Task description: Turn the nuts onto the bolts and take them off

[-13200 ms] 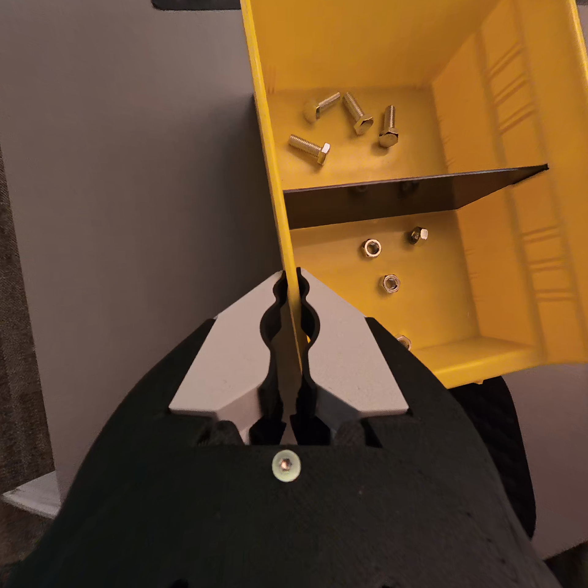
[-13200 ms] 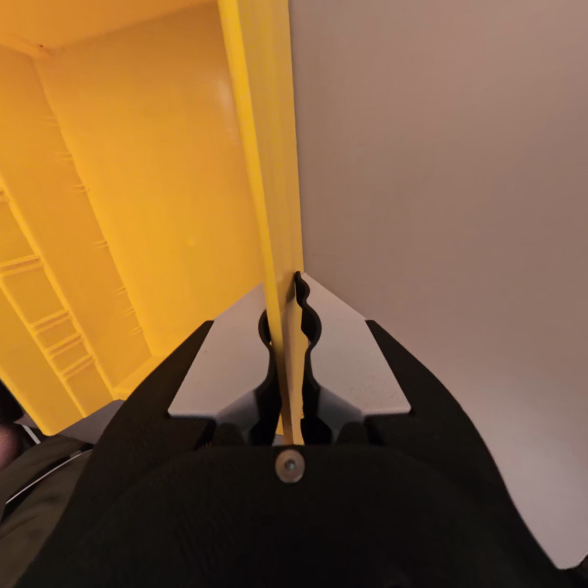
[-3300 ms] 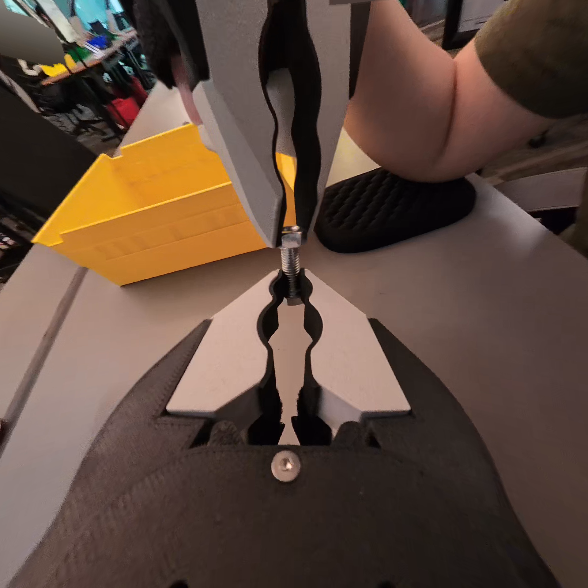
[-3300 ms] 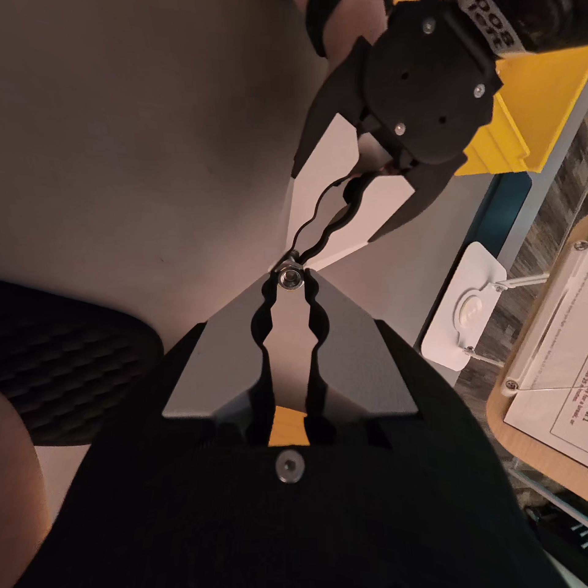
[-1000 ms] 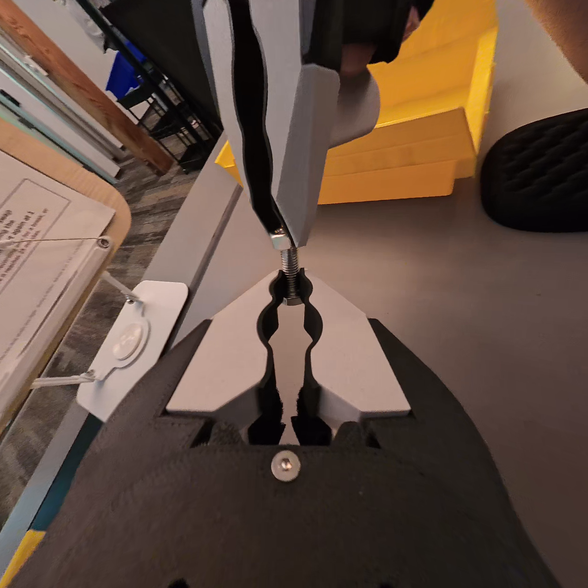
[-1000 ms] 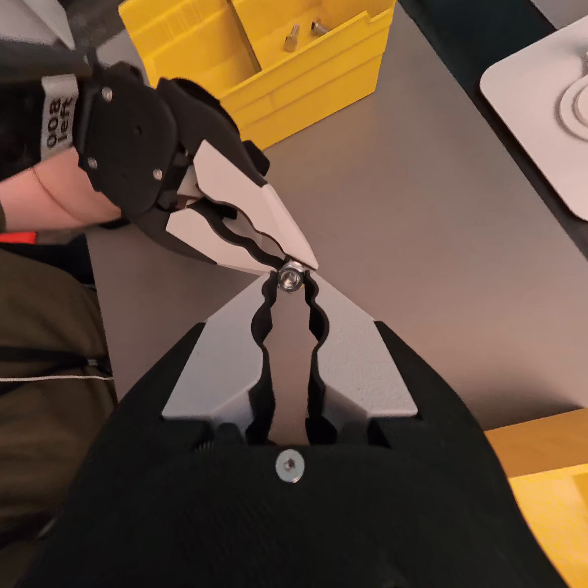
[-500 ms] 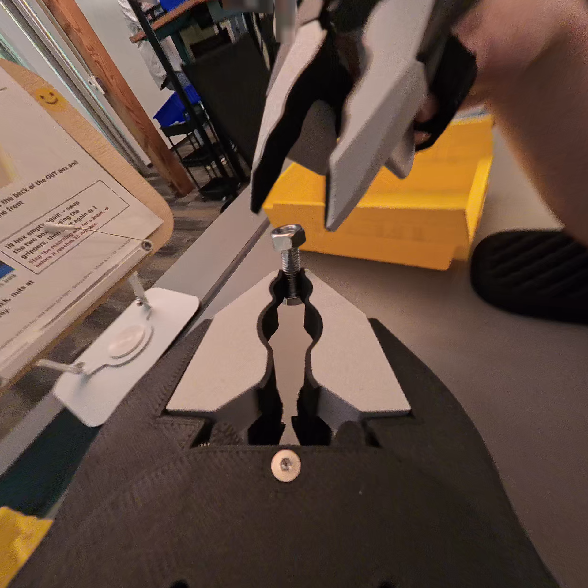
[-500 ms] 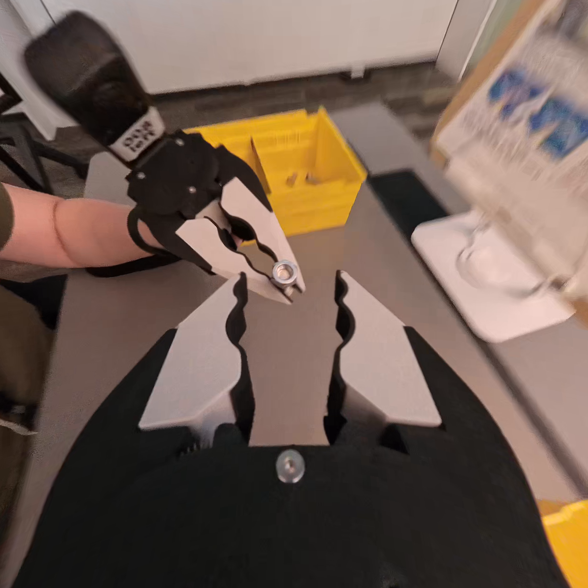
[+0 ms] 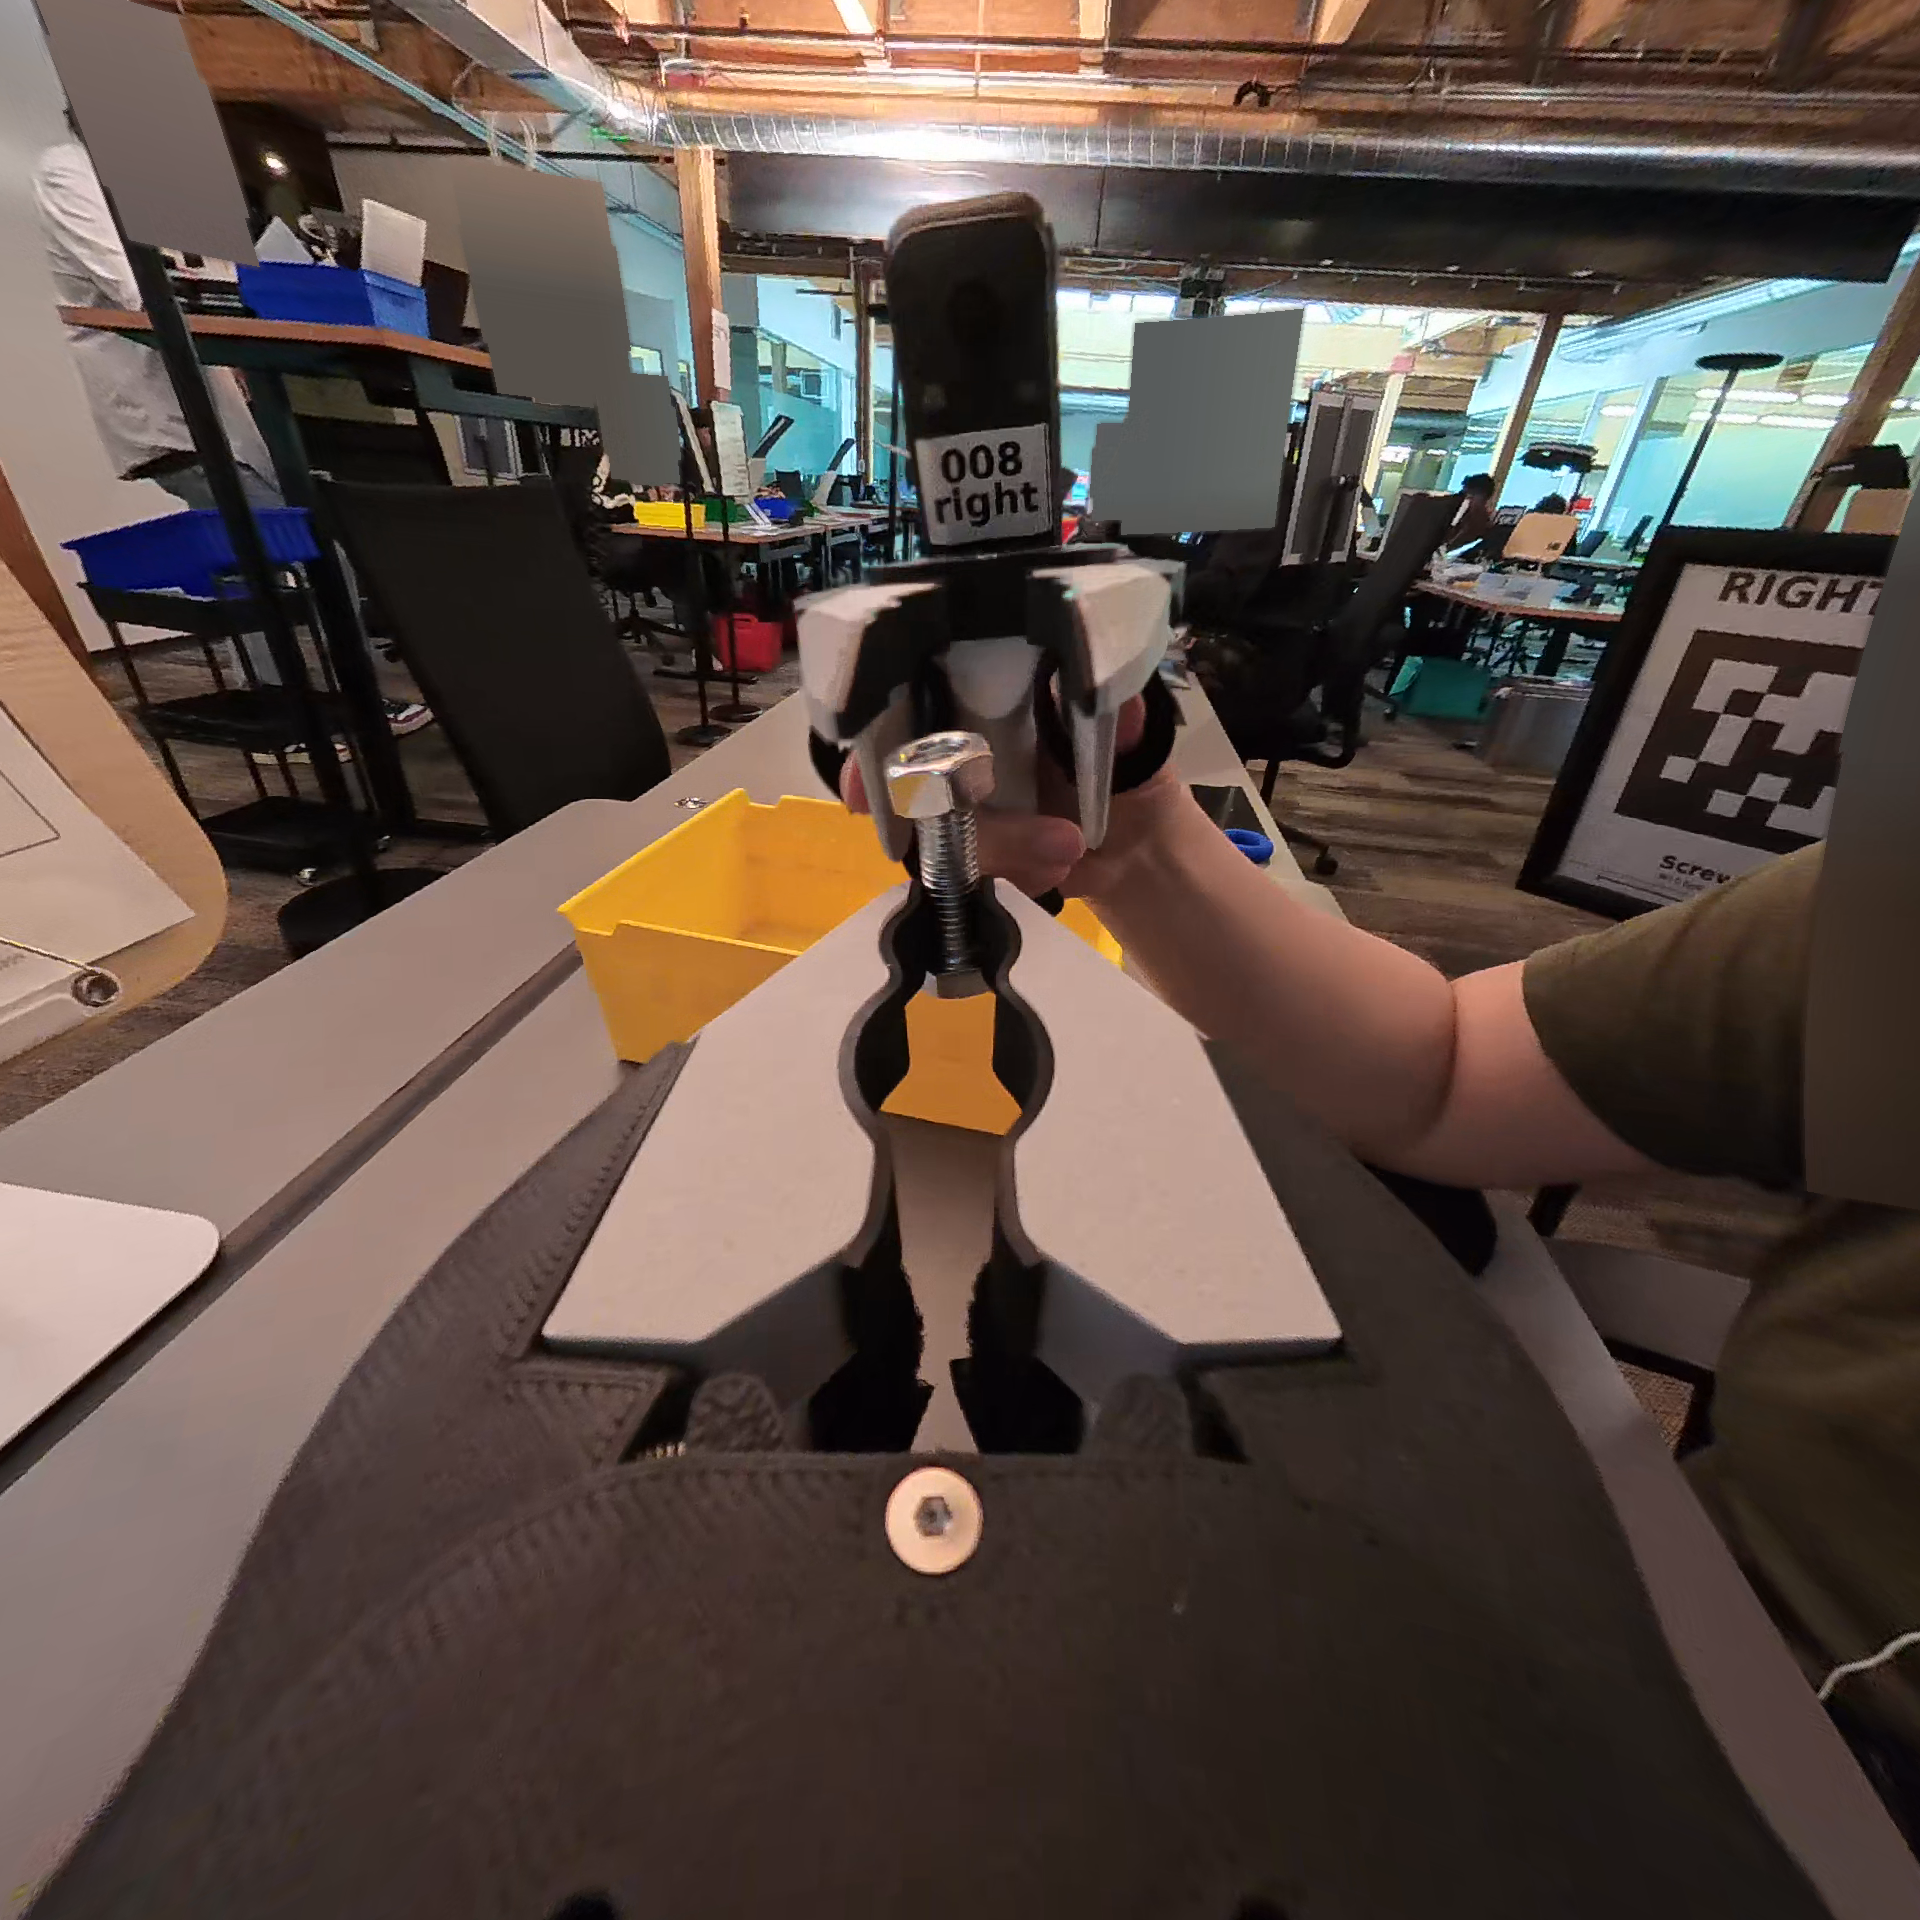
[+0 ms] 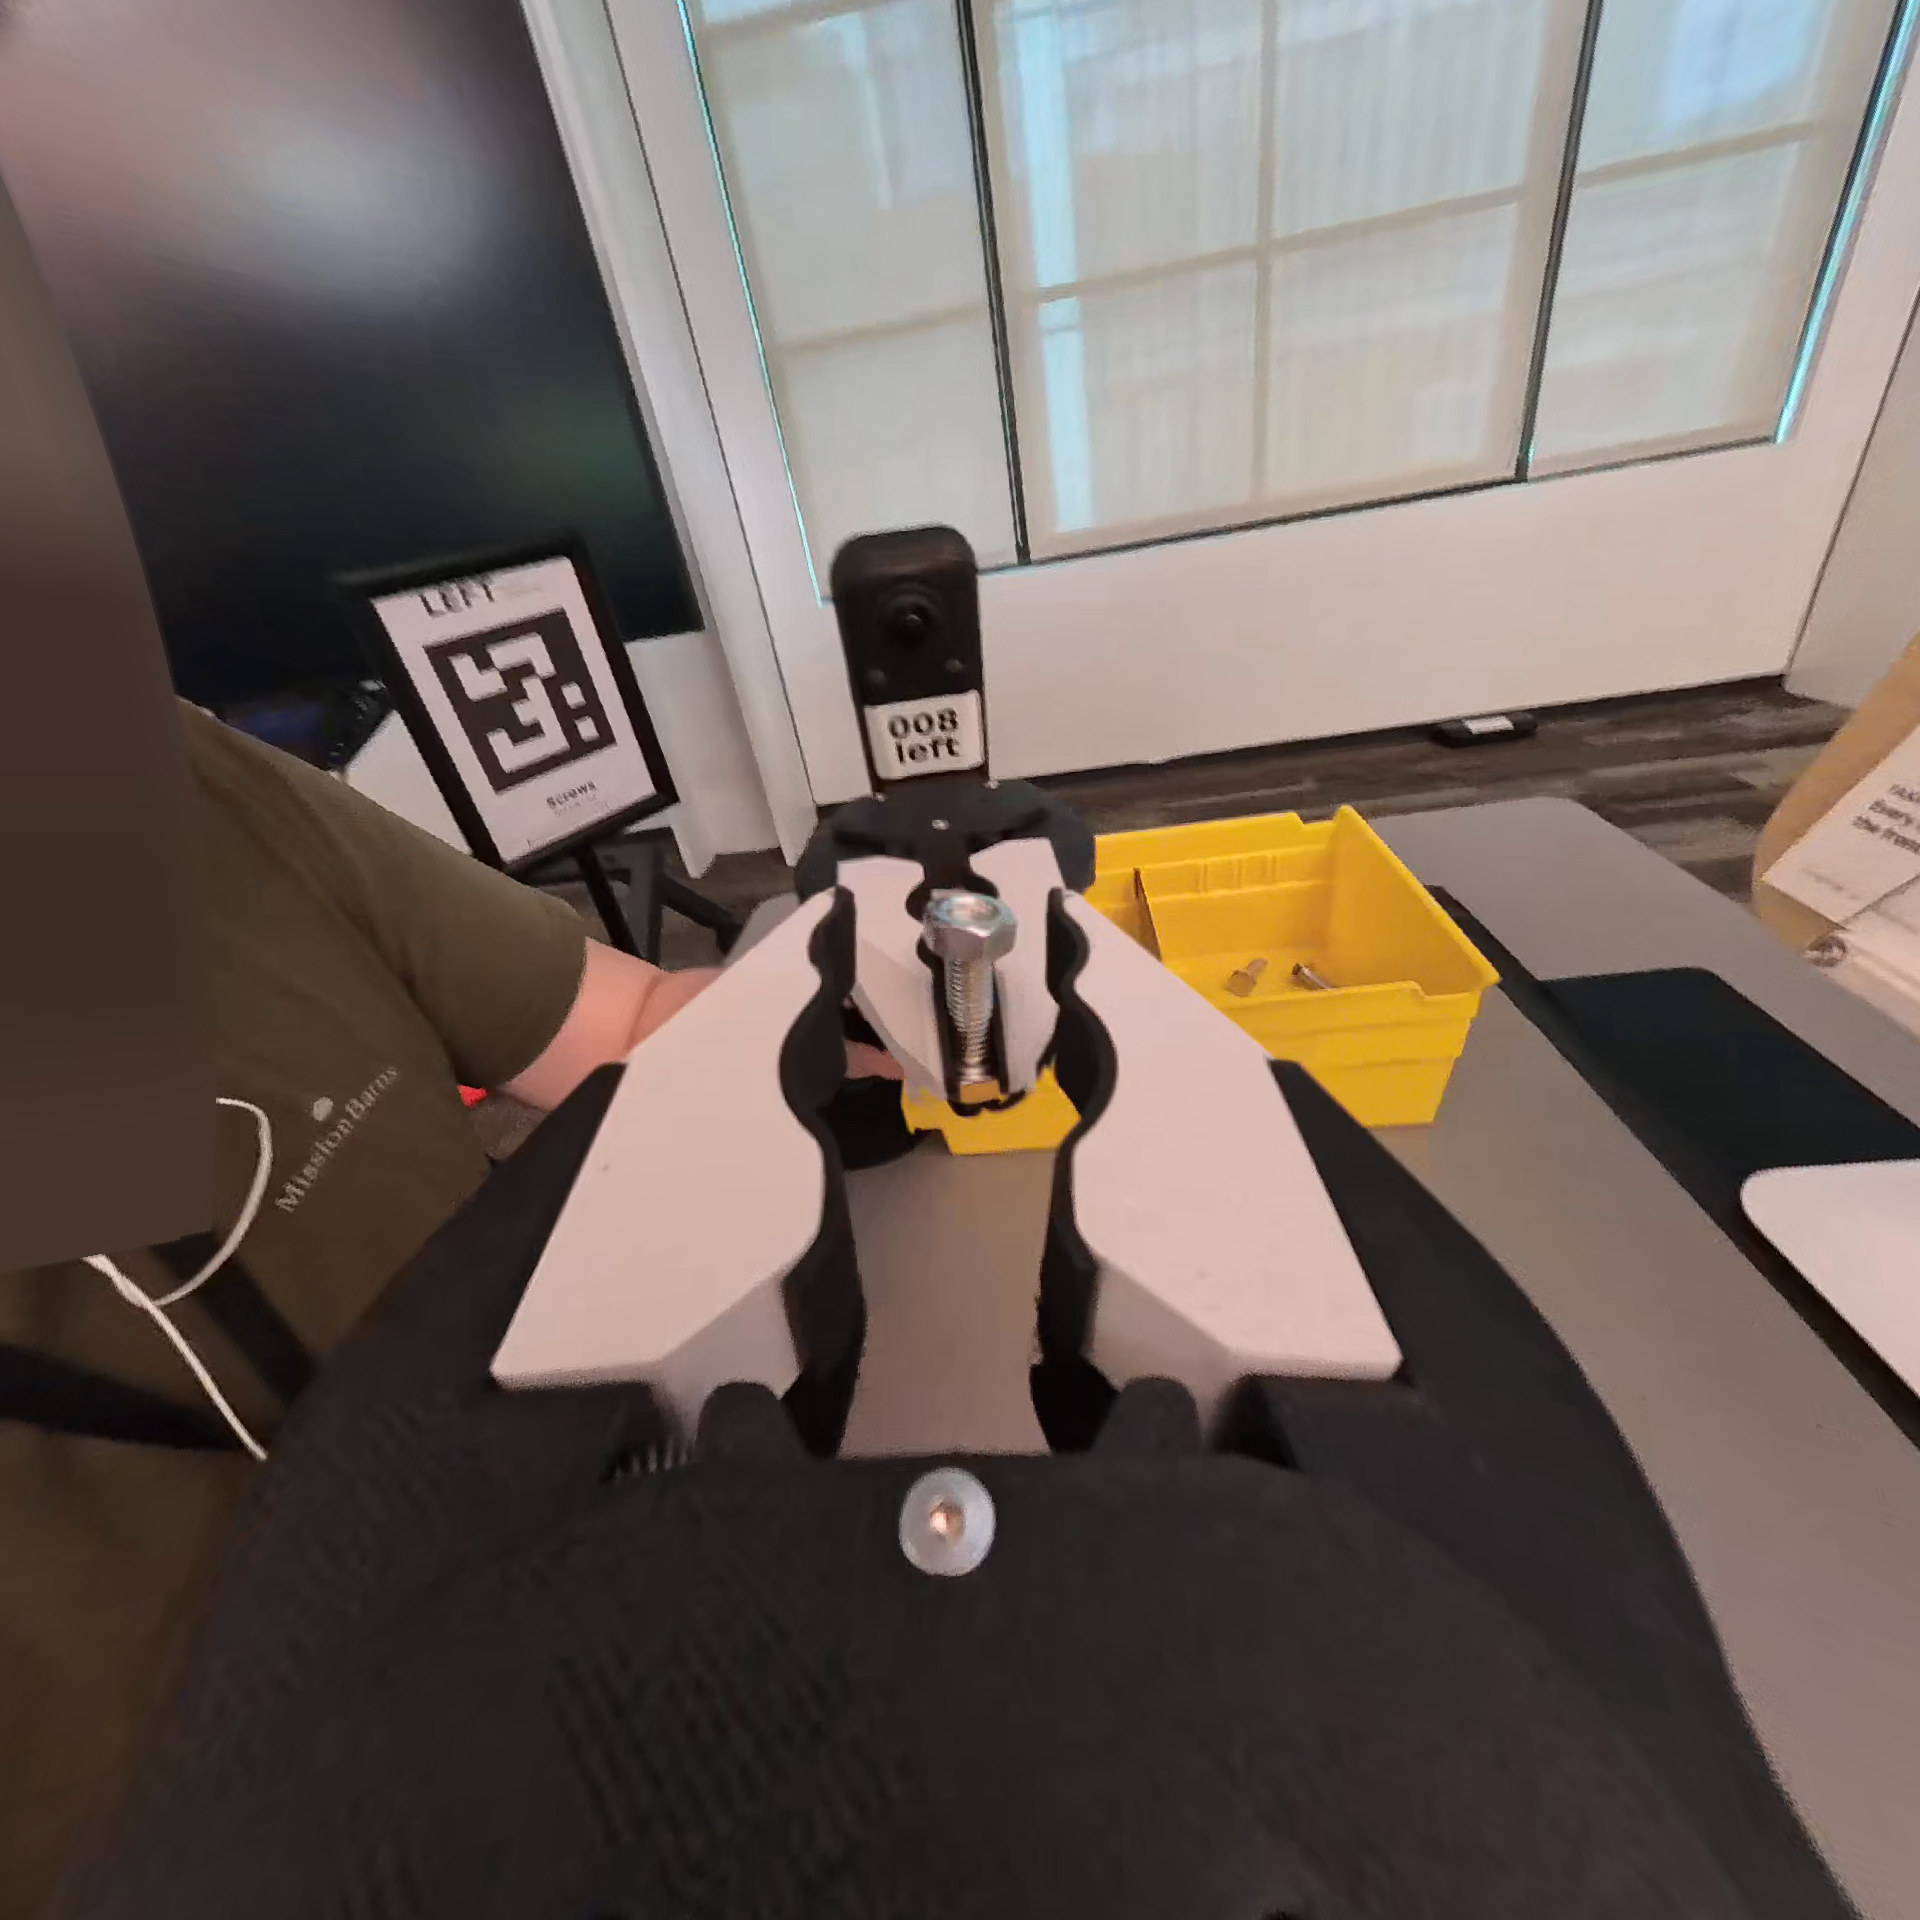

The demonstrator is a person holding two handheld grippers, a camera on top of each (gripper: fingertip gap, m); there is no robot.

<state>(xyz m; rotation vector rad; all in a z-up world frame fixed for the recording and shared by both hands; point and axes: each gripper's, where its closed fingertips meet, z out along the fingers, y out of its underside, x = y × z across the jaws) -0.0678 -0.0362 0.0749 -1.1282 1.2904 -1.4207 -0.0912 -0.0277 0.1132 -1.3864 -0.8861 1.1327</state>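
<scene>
My left gripper (image 9: 951, 914) is shut on the head of a silver bolt (image 9: 948, 883) and holds it upright above the grey table (image 9: 312, 1070). A silver nut (image 9: 938, 781) sits on the bolt's threaded end. My right gripper (image 10: 943, 920) is open, with its fingers either side of the nut (image 10: 968, 925) and apart from it. The bolt (image 10: 966, 1023) and the left gripper (image 10: 971, 1096) show between them. In the left wrist view the right gripper (image 9: 992, 821) faces me just behind the nut.
A yellow bin (image 10: 1351, 1049) with a divider stands on the table behind the grippers, with two bolts (image 10: 1247, 977) in it; it also shows in the left wrist view (image 9: 675, 956). A white stand base (image 10: 1839, 1247) and a black mat (image 10: 1662, 1060) lie at the right. The person's arm (image 9: 1299, 1018) reaches in. My right fingertips sit around 4 cm from my left ones.
My right gripper has opened, let go of the nut and drawn back a little. The nut stays on the bolt in the left gripper. Both grippers have tilted up towards level.
</scene>
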